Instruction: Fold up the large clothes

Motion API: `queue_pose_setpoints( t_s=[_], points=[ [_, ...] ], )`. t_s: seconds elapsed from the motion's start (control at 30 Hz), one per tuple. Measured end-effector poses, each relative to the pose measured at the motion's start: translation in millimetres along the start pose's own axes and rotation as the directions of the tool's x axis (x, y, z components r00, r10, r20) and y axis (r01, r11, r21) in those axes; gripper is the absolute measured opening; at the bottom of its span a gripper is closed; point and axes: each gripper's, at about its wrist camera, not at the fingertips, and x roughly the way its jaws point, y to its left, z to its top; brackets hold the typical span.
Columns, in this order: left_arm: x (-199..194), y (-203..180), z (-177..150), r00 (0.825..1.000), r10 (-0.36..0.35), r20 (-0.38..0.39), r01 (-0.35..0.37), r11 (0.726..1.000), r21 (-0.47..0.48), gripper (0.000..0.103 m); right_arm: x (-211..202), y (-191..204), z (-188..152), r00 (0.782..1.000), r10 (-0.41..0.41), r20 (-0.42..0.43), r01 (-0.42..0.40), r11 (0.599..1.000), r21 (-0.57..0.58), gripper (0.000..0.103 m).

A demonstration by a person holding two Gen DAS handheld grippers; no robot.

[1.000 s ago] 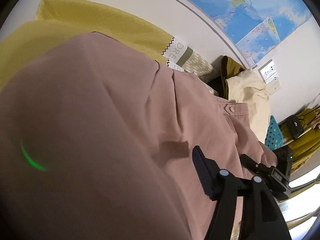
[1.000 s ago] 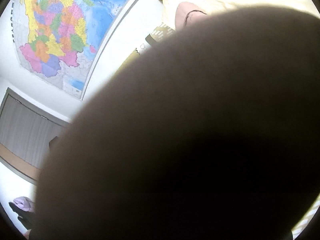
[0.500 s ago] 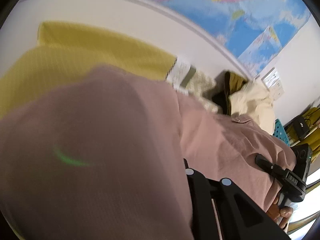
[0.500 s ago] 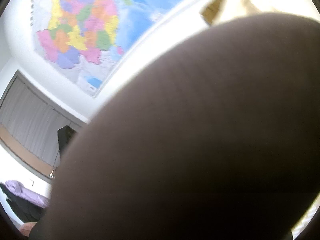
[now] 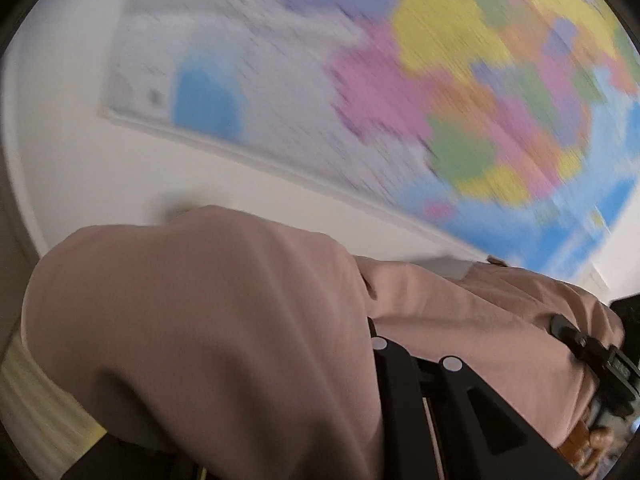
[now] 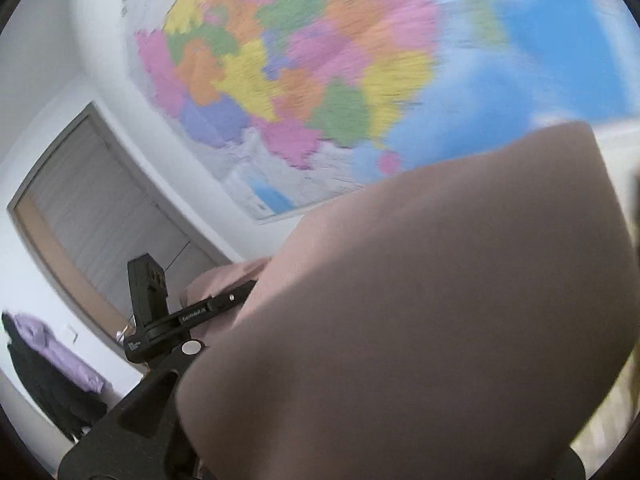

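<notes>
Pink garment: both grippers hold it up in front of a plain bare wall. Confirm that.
Not quite. Both grippers do hold the pink garment up, but the wall behind it is not bare: a large coloured map hangs there, as the right wrist view shows.

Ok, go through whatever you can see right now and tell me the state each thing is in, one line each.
Dusty pink cloth garment: bunched, draped over both hand-held grippers, hiding the fingertips.
Left hand-held gripper: shut on the garment.
Right hand-held gripper: shut on the garment.
Colourful wall map: hanging flat, blurred.
Grey door: closed.
Purple cloth: lying crumpled.
</notes>
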Motion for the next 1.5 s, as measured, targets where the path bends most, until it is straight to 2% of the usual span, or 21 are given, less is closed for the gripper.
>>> queue_pose_setpoints(
  t_s=[0.07, 0.13, 0.23, 0.3, 0.33, 0.47, 0.53, 0.6, 0.7, 0.73, 0.8, 0.83, 0.87, 0.97, 1.1, 1.17, 1.23, 1.3, 1.37, 1.47, 1.5],
  points=[
    [2.7, 21.5, 11.0, 0.999, 0.038, 0.037, -0.037, 0.999, -0.010, 0.010, 29.6, 5.8, 1.7, 1.000, 0.016, -0.013, -0.016, 1.000, -0.011, 0.014],
    [15.3, 51.1, 13.3, 0.997, 0.072, 0.029, -0.070, 0.996, -0.047, 0.010, 66.9, 3.7, -6.7, 0.998, 0.021, -0.055, -0.022, 1.000, -0.010, 0.014],
    [56.0, 99.0, -6.5, 0.987, 0.146, -0.064, -0.152, 0.984, -0.096, 0.010, 126.6, -21.0, -30.4, 0.982, 0.005, -0.186, -0.001, 1.000, 0.023, 0.015],
    [87.2, 125.9, -31.5, 0.964, 0.212, -0.159, -0.227, 0.970, -0.088, 0.011, 159.8, -38.6, -57.8, 0.955, -0.010, -0.298, 0.026, 0.998, 0.048, 0.018],
    [94.4, 134.6, -39.0, 0.961, 0.207, -0.186, -0.228, 0.968, -0.100, 0.012, 168.8, -45.1, -71.2, 0.942, -0.017, -0.335, 0.038, 0.998, 0.055, 0.020],
    [91.9, 161.1, -47.2, 0.975, 0.127, -0.182, -0.162, 0.968, -0.189, 0.018, 163.8, -70.1, -93.1, 0.925, 0.015, -0.380, 0.044, 0.988, 0.148, 0.055],
    [89.5, 164.3, -46.2, 0.975, 0.124, -0.184, -0.159, 0.970, -0.187, 0.019, 149.4, -74.5, -96.9, 0.928, 0.017, -0.372, 0.043, 0.987, 0.153, 0.061],
    [88.8, 166.4, -46.6, 0.975, 0.122, -0.184, -0.155, 0.971, -0.183, 0.020, 128.7, -83.0, -98.8, 0.929, 0.004, -0.370, 0.055, 0.987, 0.148, 0.074],
    [91.6, 165.8, -44.8, 0.975, 0.116, -0.187, -0.153, 0.969, -0.195, 0.026, 102.8, -97.8, -105.0, 0.932, 0.003, -0.361, 0.069, 0.980, 0.187, 0.076],
    [88.0, 171.2, -48.3, 0.976, 0.112, -0.188, -0.150, 0.968, -0.199, 0.027, 94.0, -106.2, -105.2, 0.939, 0.001, -0.344, 0.078, 0.973, 0.216, 0.075],
    [87.6, 174.1, -49.7, 0.976, 0.110, -0.188, -0.149, 0.967, -0.207, 0.027, 85.7, -111.8, -99.5, 0.945, 0.030, -0.326, 0.052, 0.970, 0.238, 0.039],
    [90.0, 172.7, -49.2, 0.976, 0.109, -0.188, -0.149, 0.966, -0.210, 0.027, 83.1, -110.9, -99.5, 0.945, 0.025, -0.325, 0.052, 0.972, 0.228, 0.030],
    [91.0, 173.0, -48.2, 0.975, 0.115, -0.188, -0.155, 0.965, -0.214, 0.027, 82.2, -105.4, -100.6, 0.941, 0.023, -0.339, 0.053, 0.976, 0.213, 0.014],
    [93.8, 173.9, -43.6, 0.973, 0.140, -0.181, -0.179, 0.960, -0.216, 0.023, 76.5, -111.4, -98.2, 0.939, 0.000, -0.344, 0.062, 0.984, 0.169, 0.009],
    [99.4, 184.5, -44.3, 0.971, 0.158, -0.178, -0.200, 0.946, -0.254, 0.024, 80.5, -107.5, -105.2, 0.932, 0.034, -0.360, 0.039, 0.980, 0.195, 0.009],
    [99.5, 184.3, -48.6, 0.967, 0.178, -0.184, -0.220, 0.945, -0.241, 0.033, 75.2, -108.4, -116.5, 0.926, 0.020, -0.378, 0.050, 0.984, 0.173, 0.013],
    [97.1, 179.1, -50.5, 0.950, 0.247, -0.188, -0.282, 0.942, -0.184, 0.064, 66.8, -103.6, -116.2, 0.918, -0.008, -0.397, 0.073, 0.986, 0.151, 0.026],
    [87.3, 173.4, -54.2, 0.947, 0.273, -0.171, -0.297, 0.945, -0.139, 0.069, 56.5, -94.5, -117.0, 0.912, -0.061, -0.405, 0.107, 0.990, 0.090, 0.050],
    [78.2, 170.0, -59.1, 0.940, 0.295, -0.170, -0.314, 0.944, -0.096, 0.079, 42.4, -86.5, -116.2, 0.912, -0.123, -0.392, 0.140, 0.990, 0.015, 0.058],
    [55.4, 165.4, -66.4, 0.931, 0.344, -0.124, -0.353, 0.934, -0.057, 0.084, 19.3, -77.0, -109.7, 0.910, -0.193, -0.367, 0.183, 0.981, -0.064, 0.059],
    [44.2, 162.1, -69.4, 0.925, 0.366, -0.102, -0.371, 0.928, -0.038, 0.091, 13.7, -74.0, -107.6, 0.911, -0.205, -0.357, 0.189, 0.979, -0.080, 0.059]
  ],
)
